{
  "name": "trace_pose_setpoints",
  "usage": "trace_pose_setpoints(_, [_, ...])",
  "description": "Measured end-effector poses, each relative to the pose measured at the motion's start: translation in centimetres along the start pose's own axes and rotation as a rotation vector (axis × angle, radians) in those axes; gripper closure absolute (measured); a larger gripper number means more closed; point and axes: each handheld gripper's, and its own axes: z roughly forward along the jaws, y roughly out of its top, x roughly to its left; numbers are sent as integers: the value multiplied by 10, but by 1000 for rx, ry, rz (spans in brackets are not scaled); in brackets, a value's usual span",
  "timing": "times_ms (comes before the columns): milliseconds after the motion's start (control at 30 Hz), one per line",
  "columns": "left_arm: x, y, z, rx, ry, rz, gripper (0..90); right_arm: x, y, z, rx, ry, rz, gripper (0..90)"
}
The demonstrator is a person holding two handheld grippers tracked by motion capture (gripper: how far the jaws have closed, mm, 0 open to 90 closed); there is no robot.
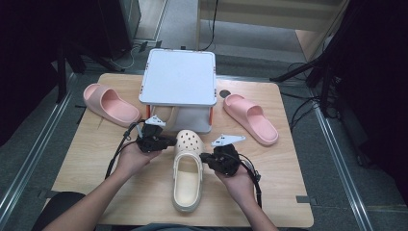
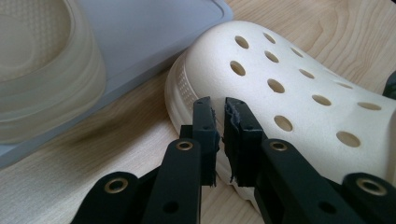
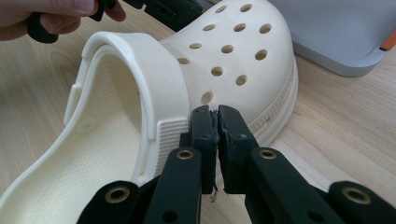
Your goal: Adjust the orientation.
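Cream clog (image 1: pixel 187 171): lying mid-tabletop (image 1: pixel 86 159), toe pointing to 12 o'clock, just short of the white box (image 1: pixel 179 77). Left gripper (image 1: pixel 169 141): sitting at the clog's 10 o'clock, jaws nearly together, clamping nothing. Right gripper (image 1: pixel 204 157): sitting at its 3 o'clock, jaws together, clamping nothing. Pink slippers (image 1: pixel 109 103) (image 1: pixel 251 118): flanking the box at 9 and 3 o'clock. Second cream clog (image 2: pixel 42 70): sitting under the box lid.

A pale wooden counter (image 1: pixel 288 192) stands on grey carpeted floor (image 1: pixel 29 159), flanked by metal floor rails (image 1: pixel 337 149); dark stands (image 1: pixel 327 72) and cables surround it.
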Motion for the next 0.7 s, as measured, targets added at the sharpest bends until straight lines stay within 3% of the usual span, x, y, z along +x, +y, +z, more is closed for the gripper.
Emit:
trace_pose_setpoints(233, [2, 3, 1, 7, -6, -7, 806, 0, -2, 0, -8, 4, 5, 838])
trace_pose_setpoints(400, [5, 6, -5, 25, -32, -31, 716, -4, -1, -9, -40, -11, 28, 793])
trace_pose_setpoints(533, [1, 11, -19, 11, -33, 10, 677, -5, 0, -22, -78, 7, 84, 740])
trace_pose_setpoints(700, [-3, 19, -35, 27, -59, 17, 639, 7, -1, -38, -90, -22, 93, 652])
